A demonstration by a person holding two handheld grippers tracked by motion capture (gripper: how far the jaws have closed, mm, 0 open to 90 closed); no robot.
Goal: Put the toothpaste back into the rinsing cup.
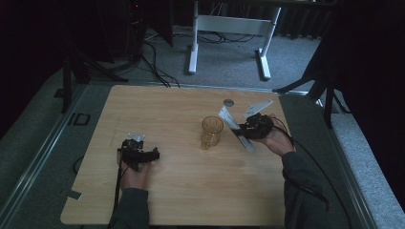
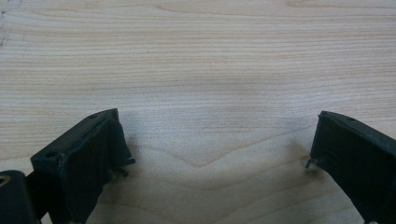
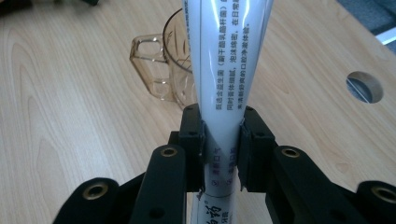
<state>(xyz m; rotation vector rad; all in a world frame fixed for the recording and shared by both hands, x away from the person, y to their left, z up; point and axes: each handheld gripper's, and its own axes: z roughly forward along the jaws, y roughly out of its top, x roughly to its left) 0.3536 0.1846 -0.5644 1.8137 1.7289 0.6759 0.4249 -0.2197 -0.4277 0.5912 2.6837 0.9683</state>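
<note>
An amber see-through mug (image 1: 211,130) stands near the middle of the wooden table (image 1: 181,191). Just right of it my right gripper (image 1: 244,128) is shut on a white tube with printed text (image 1: 234,126), held slanted above the table. In the right gripper view the tube (image 3: 223,74) rises between the two pads and widens toward its flat end, and the mug (image 3: 164,65) with its handle stands right behind it. My left gripper (image 1: 139,153) rests at the table's left part. Its jaws are wide open over bare wood (image 2: 215,154) with nothing between them.
A round cable hole (image 1: 229,102) lies in the tabletop behind the mug, also visible as the hole (image 3: 364,87) at the right. Beyond the table's far edge stand a white desk frame (image 1: 229,28) and cables on grey carpet.
</note>
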